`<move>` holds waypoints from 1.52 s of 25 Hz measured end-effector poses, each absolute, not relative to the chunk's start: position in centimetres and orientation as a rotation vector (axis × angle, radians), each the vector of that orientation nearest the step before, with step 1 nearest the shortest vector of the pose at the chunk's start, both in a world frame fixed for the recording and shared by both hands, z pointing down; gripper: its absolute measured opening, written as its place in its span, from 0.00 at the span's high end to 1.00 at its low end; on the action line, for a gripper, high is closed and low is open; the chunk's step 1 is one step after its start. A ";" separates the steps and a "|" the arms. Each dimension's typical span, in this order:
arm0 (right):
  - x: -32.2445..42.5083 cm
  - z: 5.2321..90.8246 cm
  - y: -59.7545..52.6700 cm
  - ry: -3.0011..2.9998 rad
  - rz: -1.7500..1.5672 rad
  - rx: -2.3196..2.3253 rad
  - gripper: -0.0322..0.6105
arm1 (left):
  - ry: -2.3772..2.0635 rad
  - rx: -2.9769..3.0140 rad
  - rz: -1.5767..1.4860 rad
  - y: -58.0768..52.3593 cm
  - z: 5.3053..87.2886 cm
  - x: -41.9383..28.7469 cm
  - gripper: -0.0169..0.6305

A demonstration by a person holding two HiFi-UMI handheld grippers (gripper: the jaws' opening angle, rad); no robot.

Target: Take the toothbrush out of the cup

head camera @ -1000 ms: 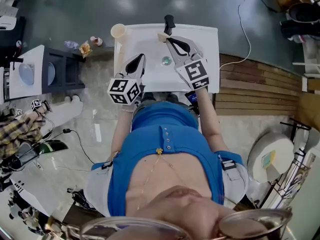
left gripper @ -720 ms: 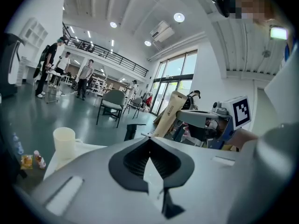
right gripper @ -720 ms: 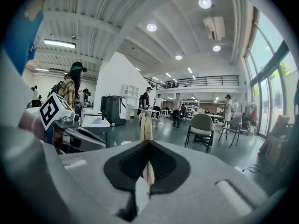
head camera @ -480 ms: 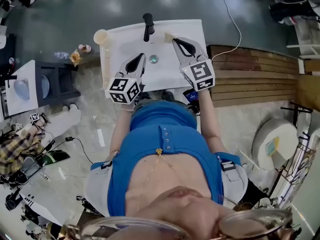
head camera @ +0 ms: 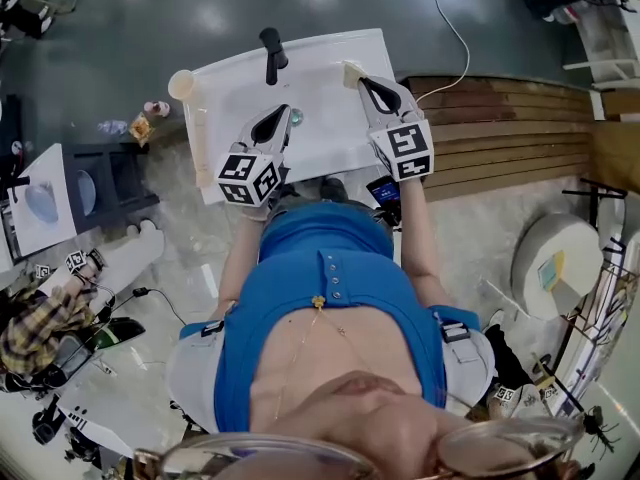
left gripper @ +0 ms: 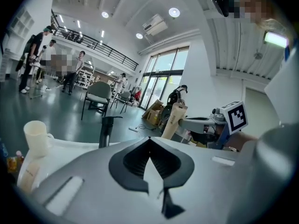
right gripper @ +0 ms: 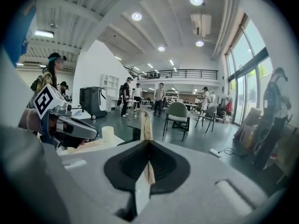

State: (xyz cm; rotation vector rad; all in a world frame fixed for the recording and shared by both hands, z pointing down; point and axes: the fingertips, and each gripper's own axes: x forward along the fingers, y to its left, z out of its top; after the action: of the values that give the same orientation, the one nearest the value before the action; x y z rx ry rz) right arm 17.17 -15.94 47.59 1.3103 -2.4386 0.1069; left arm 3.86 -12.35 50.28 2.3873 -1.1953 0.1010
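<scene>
- White washbasin point(head camera: 335, 153) filled the upper middle of the head view, with a black faucet point(head camera: 270, 54) standing at its far edge.
- The right gripper point(head camera: 363, 84) reached over the basin's far right corner, its jaws pressed onto the toothbrush point(head camera: 350, 71), a beige, flat-sided piece that rose upright from the jaw tips in the right gripper view.
- The toothbrush was out of the cup point(head camera: 182, 83). The pale cup stood well apart from it at the basin's far left corner, on the other side of the faucet.
- The left gripper point(head camera: 285, 118) hovered over the middle of the basin. Its jaws were pressed together with nothing between them, as the left gripper view showed.
- A beige tube point(head camera: 200, 133) lay along the basin's left edge, just beside the cup.
- From the left gripper view, the toothbrush appeared wider at its top, with print on its side too small to read.
- The two grippers were held apart, each with its marker cube nearest the person in the blue shirt point(head camera: 320, 298).
- A wooden platform point(head camera: 500, 138) lay to the right of the basin, and a white cable point(head camera: 455, 38) ran across the dark floor behind it.
</scene>
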 end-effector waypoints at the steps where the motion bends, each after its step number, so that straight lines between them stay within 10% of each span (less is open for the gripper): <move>1: 17.8 47.9 -15.9 -2.422 0.122 1.327 0.95 | -1.184 2.391 0.106 -12.4 50.3 4.2 0.97; 38: 27.0 58.1 -12.3 -1.992 0.504 1.461 0.95 | -0.960 2.445 0.199 -12.6 51.7 8.7 0.97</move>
State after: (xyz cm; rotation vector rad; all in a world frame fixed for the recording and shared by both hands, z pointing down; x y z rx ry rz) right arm 26.99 -12.35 58.08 1.4609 -1.9923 0.5045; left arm 8.66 -12.64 51.67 2.4448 -0.9601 0.1991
